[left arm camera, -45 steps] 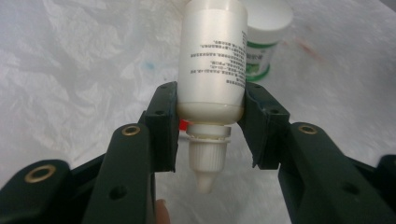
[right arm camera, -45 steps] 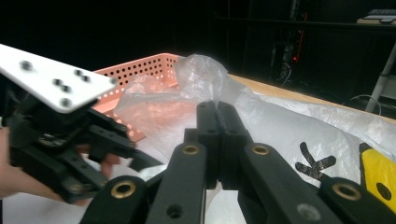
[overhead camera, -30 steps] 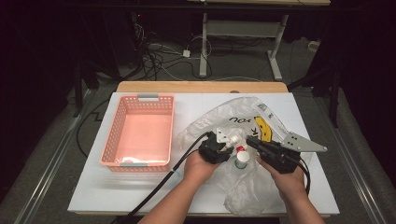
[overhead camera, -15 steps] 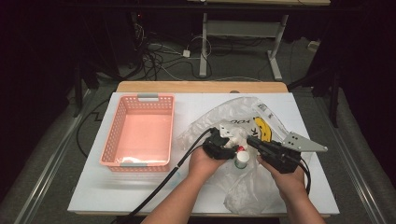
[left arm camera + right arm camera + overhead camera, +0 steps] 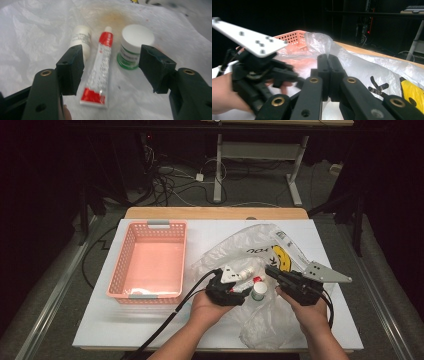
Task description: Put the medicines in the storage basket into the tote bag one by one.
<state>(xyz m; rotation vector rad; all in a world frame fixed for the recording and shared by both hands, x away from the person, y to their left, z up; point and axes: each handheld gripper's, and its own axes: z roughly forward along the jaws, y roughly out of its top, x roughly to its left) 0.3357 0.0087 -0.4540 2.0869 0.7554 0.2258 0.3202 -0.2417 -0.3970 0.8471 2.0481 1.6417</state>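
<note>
Now the red-and-white tube [image 5: 100,72] lay flat on the clear plastic bag [image 5: 265,320], between the spread jaws of the left gripper [image 5: 110,72], which touched nothing; those jaws had just been opening, and nothing was clamped in them. Compared with a second earlier, the left gripper [image 5: 235,287] had drawn back toward the person's left, away from the small jar, while the right gripper [image 5: 275,272] had kept its place. Beside the tube lay a small white bottle [image 5: 81,40] on one side and a white-lidded jar with a green label [image 5: 133,45] on the other (both just beside it, neither seeming to touch it). The jar [image 5: 258,290] stood upright between the two grippers in the high view. The right gripper [image 5: 328,75] had its jaws pressed together on a fold of the bag [image 5: 362,67], holding the plastic up off the table. A yellow printed face [image 5: 281,257] showed on the bag. A pink perforated basket [image 5: 150,227] sat well to the left of the bag, with something pale lying at its near end. Everything rested on a white table [image 5: 125,330] with a wooden edge [image 5: 215,213] at the far side; beyond it the room was dark, with cables [image 5: 170,180] on the floor and metal table legs [image 5: 218,165].
</note>
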